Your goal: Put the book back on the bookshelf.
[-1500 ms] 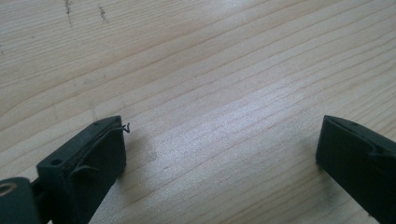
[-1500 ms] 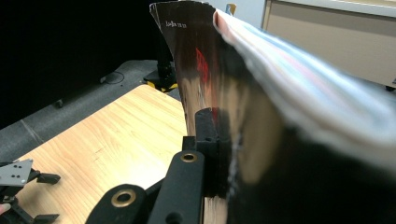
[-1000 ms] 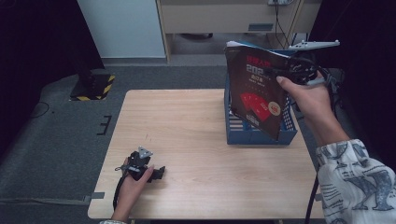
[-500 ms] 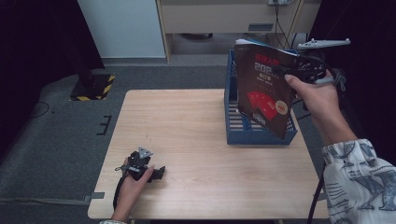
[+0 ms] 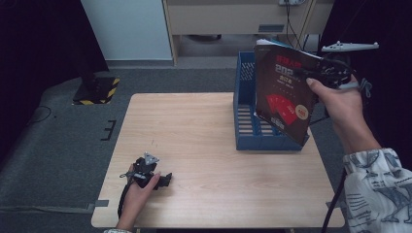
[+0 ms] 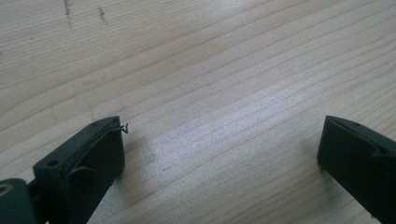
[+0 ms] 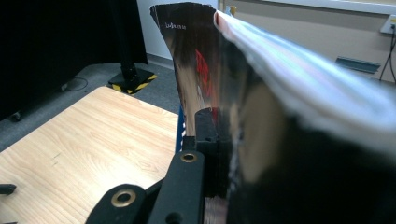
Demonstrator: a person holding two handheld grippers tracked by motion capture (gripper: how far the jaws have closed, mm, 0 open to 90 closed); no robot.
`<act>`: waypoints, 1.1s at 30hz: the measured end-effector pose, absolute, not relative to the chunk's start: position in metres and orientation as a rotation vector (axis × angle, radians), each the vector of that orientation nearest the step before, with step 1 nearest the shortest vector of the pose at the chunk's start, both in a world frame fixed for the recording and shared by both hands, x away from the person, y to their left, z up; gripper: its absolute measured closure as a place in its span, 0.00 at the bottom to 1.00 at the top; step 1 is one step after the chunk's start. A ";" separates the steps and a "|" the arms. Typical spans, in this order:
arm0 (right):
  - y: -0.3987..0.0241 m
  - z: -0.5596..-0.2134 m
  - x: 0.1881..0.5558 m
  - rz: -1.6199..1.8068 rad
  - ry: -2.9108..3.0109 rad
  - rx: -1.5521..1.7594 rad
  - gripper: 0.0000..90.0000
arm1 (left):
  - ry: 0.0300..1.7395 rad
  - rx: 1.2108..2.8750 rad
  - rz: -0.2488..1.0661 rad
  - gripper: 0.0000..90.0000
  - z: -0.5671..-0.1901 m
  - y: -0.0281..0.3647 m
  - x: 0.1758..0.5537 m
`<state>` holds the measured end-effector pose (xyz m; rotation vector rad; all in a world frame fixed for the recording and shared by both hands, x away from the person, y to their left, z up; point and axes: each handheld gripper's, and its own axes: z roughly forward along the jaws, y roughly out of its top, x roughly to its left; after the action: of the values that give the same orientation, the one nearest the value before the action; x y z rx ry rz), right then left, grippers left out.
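The wooden tabletop (image 5: 204, 141) lies mostly bare: its whole left half and near edge give open room, with grey carpet beyond the left and far edges. At the right side stands a blue slotted file rack (image 5: 248, 116), its near end close to the tabletop's right edge and its far end at the back edge. Above that rack, tilted and clear of the wood, hangs a black magazine with red print (image 5: 282, 97); its lower corner dips in front of the rack's right wall, so the rack is what stands nearest in its way. The right gripper (image 5: 324, 73) holds the magazine at its right edge, fingers pinching the pages; in the right gripper view one finger (image 7: 205, 135) lies flat against the cover. The left gripper (image 5: 151, 174) rests on the tabletop near the front left corner, well apart from the rack, its fingers (image 6: 93, 154) spread wide over bare wood.
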<state>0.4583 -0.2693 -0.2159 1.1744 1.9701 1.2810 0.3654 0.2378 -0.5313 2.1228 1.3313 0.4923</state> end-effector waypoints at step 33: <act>-0.318 -0.219 0.448 1.234 1.880 1.253 0.97 | 1.329 2.122 0.495 0.00 -0.531 0.237 0.365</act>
<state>0.4483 -0.3176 -0.2189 1.2534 1.8800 1.2341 0.3652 0.2372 -0.5315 2.1221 1.3287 0.4947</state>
